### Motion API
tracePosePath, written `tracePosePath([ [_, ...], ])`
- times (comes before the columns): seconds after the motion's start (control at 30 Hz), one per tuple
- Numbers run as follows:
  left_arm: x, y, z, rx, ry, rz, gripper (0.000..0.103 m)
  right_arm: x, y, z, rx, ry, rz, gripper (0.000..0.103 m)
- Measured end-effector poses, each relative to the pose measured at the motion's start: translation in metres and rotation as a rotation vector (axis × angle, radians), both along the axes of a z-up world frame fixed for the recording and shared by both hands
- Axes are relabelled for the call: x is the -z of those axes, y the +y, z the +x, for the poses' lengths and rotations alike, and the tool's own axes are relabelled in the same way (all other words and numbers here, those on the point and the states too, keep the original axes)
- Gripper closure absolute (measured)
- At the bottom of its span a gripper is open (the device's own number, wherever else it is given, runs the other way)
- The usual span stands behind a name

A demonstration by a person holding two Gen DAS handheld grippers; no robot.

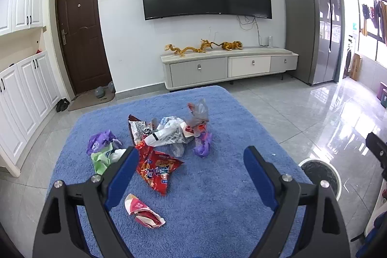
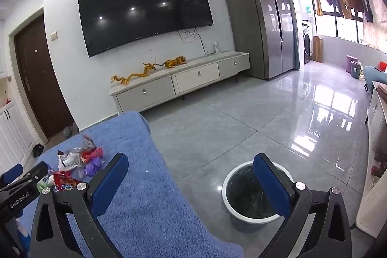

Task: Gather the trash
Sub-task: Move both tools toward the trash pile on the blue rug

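Note:
Trash lies on a blue cloth-covered table [image 1: 217,185]: a red snack bag [image 1: 157,168], a crumpled red-and-white wrapper [image 1: 142,212], purple [image 1: 99,140] and green [image 1: 101,158] wrappers, and a pile of white and clear bags [image 1: 174,134]. My left gripper [image 1: 191,161] is open and empty above the table, just short of the red bag. My right gripper [image 2: 191,168] is open and empty, off the table's right edge, above a white-rimmed bin [image 2: 249,200] on the floor. The pile also shows in the right wrist view [image 2: 77,158].
The bin also shows at the right in the left wrist view [image 1: 321,173]. A TV stand [image 1: 229,64] and a fridge [image 1: 312,23] stand along the far wall. Tiled floor [image 2: 266,125] spreads to the right. White cabinets [image 1: 24,93] are on the left.

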State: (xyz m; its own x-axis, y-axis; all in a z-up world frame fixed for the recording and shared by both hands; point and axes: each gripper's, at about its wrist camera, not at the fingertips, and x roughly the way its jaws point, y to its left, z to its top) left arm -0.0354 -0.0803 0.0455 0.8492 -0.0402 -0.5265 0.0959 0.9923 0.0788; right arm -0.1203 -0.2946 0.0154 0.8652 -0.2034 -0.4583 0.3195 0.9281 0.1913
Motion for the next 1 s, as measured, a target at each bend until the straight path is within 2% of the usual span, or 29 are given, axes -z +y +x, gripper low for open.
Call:
tracePosePath([
  [0.43, 0.010, -0.006, 0.004, 0.021, 0.012, 0.007, 0.015, 0.009, -0.001, 0.011, -0.015, -0.046, 0.015, 0.000],
  [0.7, 0.014, -0.003, 0.007, 0.015, -0.003, 0.003, 0.015, 0.018, -0.004, 0.020, -0.012, -0.003, 0.023, 0.000],
  [1.0, 0.021, 0.002, 0.013, 0.028, 0.018, -0.019, 0.015, 0.021, 0.001, 0.024, 0.008, 0.023, -0.037, 0.000],
])
